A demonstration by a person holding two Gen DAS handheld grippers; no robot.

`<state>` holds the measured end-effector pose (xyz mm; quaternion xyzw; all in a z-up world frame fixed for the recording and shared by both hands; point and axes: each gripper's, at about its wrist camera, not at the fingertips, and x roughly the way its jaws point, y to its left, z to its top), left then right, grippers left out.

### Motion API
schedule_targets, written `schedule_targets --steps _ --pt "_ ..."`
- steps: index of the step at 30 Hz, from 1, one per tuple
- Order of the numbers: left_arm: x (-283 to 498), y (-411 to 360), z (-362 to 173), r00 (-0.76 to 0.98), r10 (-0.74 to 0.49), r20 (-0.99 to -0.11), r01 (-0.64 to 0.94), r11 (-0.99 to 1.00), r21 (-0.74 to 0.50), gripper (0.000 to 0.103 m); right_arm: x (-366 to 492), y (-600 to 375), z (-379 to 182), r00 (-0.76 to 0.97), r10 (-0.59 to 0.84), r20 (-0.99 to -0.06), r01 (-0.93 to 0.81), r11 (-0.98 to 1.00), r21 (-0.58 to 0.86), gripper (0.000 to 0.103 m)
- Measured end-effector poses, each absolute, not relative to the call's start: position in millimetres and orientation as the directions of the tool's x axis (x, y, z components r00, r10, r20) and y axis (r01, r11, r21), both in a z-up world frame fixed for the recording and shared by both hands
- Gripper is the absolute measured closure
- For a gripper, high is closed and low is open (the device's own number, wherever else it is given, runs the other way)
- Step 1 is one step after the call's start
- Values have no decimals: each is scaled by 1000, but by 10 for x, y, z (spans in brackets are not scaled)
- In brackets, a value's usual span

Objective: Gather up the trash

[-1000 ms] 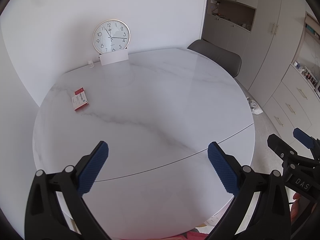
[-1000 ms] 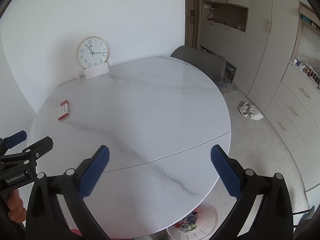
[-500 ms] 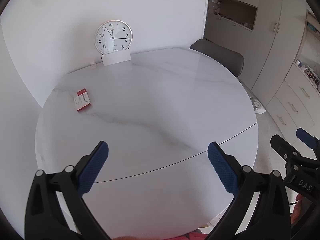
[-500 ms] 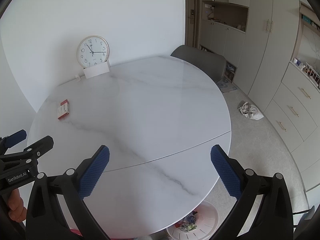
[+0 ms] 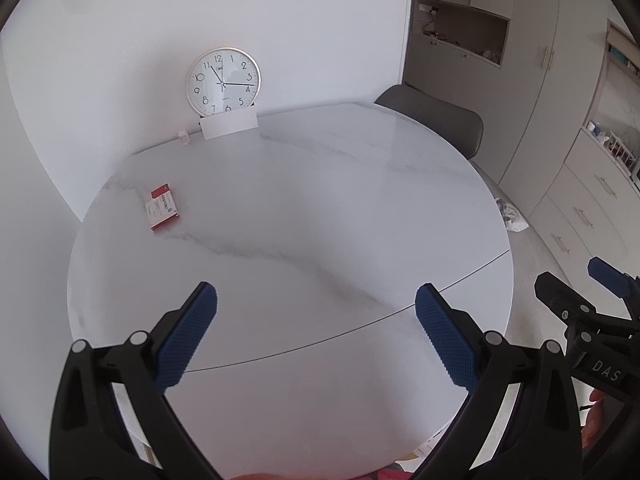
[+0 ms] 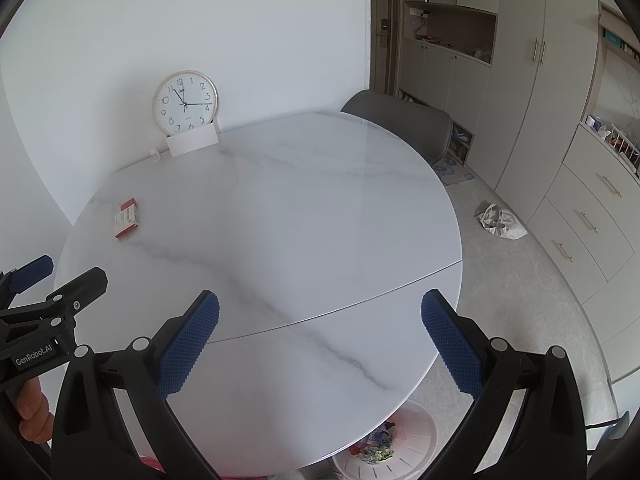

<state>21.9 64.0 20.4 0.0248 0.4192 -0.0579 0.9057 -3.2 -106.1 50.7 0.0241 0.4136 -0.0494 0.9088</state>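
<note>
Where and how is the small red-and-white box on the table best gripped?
The flat red-and-white cardboard box lies face-up on the round white marble table. Probably pinch across its two long edges from above with the open left gripper, nearer that side.

Your left wrist camera is looking forward and down over the round marble table [image 5: 304,216] from its near edge; your right wrist camera is sitting just beside it, facing the same way. Both are sharing the tabletop, the clock [image 5: 223,81] at the wall, and the cabinets [image 6: 516,92] behind.
</note>
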Motion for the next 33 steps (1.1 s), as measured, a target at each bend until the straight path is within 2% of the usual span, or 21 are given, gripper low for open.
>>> schedule_targets --steps 33 --pt "195 656 182 631 -86 -771 124 992 -10 8 -36 -1066 507 652 -70 -755 108 994 2 3"
